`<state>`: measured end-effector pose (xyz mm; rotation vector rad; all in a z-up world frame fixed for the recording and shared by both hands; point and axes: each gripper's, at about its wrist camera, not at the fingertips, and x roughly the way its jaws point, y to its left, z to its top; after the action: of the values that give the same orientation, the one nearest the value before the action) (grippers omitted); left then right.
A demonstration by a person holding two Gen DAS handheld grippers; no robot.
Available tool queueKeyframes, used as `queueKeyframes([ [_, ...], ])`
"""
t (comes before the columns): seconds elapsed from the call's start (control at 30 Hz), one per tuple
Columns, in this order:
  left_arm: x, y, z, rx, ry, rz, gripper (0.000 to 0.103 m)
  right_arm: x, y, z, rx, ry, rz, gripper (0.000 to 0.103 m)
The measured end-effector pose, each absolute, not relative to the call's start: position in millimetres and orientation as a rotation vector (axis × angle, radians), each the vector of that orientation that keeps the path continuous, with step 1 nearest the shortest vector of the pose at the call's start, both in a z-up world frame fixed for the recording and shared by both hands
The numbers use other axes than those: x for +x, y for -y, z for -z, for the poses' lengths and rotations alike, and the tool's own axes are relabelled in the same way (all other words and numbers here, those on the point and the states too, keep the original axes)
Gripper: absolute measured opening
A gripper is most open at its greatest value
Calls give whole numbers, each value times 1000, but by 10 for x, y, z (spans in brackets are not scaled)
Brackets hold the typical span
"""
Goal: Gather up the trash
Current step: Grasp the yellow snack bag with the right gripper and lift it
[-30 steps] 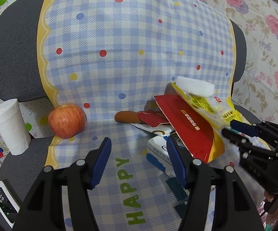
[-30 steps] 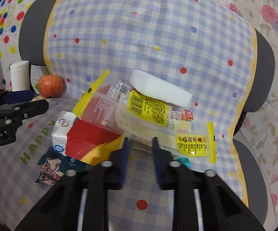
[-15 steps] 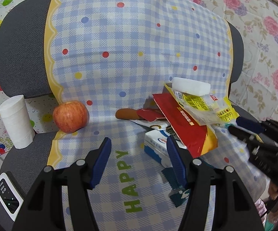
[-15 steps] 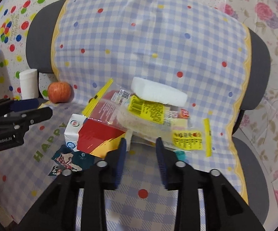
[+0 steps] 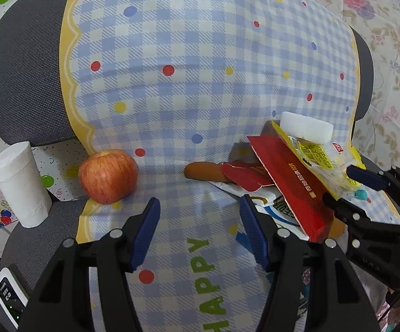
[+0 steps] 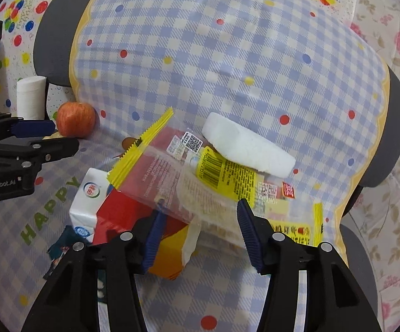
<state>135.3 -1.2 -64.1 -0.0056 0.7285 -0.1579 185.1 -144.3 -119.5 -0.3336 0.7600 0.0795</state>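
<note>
So over at the left edge of the chair seat there's a paper roll [image 5: 20,185] and an apple [image 5: 108,176], neither of which I'd call trash, so I'm leaving those alone. My left gripper [image 5: 200,228] is hanging wide open over the checked cloth [image 5: 200,88] near the green lettering, nothing between its fingers. Moving right, the trash is all heaped on the right half of the seat: a sausage-looking thing [image 5: 204,172] poking out from under, a white carton [image 6: 89,196], a red packet [image 6: 133,215], then a clear wrapper with yellow print [image 6: 216,179] draped over the top, and a white foam block [image 6: 247,146] sitting on that, leaning toward the seat back. My right gripper [image 6: 198,233] is open too, fingers straddling the near edge of the clear wrapper, not pinching it yet as far as I can tell. What worries me: if I close on that wrapper and pull, the foam block probably slides off and rolls toward the right edge of the chair. The wrapper is slick film too, so it could slip out, or drag the red packet along and tip the whole pile.
</note>
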Motion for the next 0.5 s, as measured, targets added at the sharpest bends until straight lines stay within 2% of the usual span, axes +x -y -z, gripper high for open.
queueKeyframes([
  [0.03, 1354, 11, 647, -6, -730, 159, 58, 1866, 1438, 1193, -339, -758, -81, 46],
  [0.07, 1347, 10, 650, -9, -732, 162, 58, 1874, 1434, 1190, -341, -762, -81, 35],
  [0.1, 1338, 12, 647, -11, -732, 165, 58, 1873, 1439, 1183, -343, -765, -79, 29],
  [0.3, 1148, 61, 577, -14, -711, 194, 58, 1627, 1507, 948, -329, -715, -64, 13],
  [0.5, 903, 149, 480, 2, -683, 218, 58, 1170, 1577, 513, -244, -647, -96, 4],
])
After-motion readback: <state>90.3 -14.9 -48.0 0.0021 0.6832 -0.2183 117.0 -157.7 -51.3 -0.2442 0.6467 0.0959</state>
